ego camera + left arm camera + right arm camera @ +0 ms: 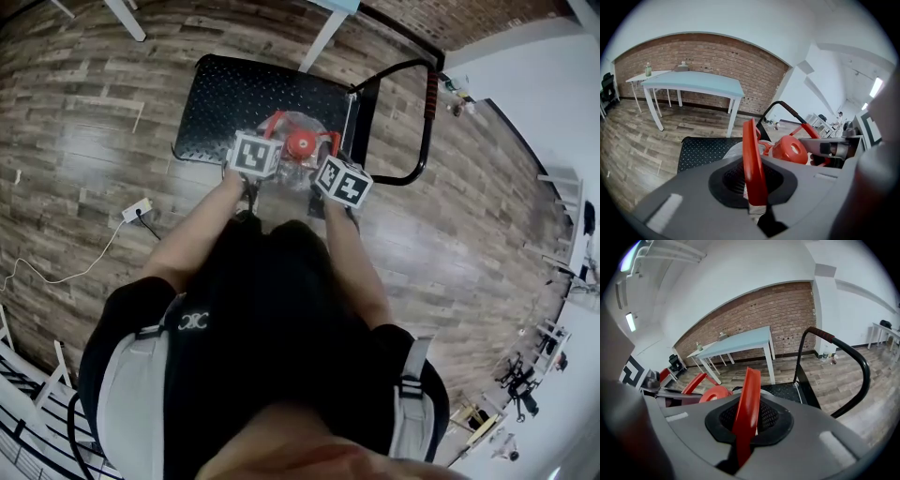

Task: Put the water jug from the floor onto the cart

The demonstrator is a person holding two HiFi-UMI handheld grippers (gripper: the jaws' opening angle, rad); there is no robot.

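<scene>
The left gripper and right gripper each pinch a red plastic handle of the clear water jug. The jug is at the black studded cart's near edge.

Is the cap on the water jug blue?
No, the cap on top of the water jug is red in the head view.

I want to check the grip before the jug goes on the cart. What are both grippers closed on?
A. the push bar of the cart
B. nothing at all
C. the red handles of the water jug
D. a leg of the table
C: in their own views, the left gripper and the right gripper each have their jaws closed on a red handle of the water jug.
</scene>
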